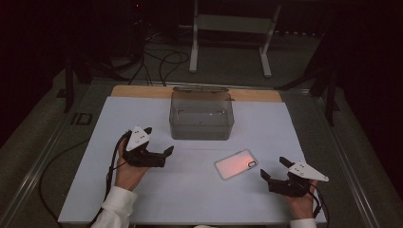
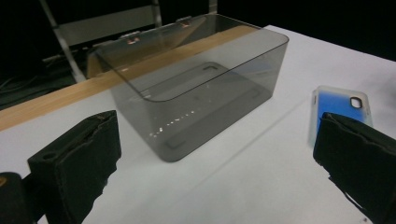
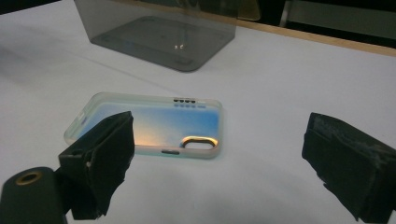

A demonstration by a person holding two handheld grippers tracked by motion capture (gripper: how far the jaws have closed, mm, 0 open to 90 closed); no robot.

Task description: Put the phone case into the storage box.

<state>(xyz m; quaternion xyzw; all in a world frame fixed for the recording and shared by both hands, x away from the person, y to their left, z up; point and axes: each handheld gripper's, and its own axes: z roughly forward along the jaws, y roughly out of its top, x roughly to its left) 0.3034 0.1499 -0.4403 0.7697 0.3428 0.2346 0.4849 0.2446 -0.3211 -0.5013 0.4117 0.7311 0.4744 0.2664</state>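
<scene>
The smoked clear box (image 1: pixel 202 115) blocks the desk's (image 1: pixel 142 199) far-edge middle. The phone case (image 1: pixel 236 164) lies right of centre; bare desk stretches along the near edge and both sides.

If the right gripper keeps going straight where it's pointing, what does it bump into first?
Probably the phone case: it lies flat on the white table just ahead of the open right gripper, with the smoky plastic box farther behind.

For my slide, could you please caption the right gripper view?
Open right gripper facing an iridescent phone case lying flat on the white table, smoky clear box beyond.
</scene>
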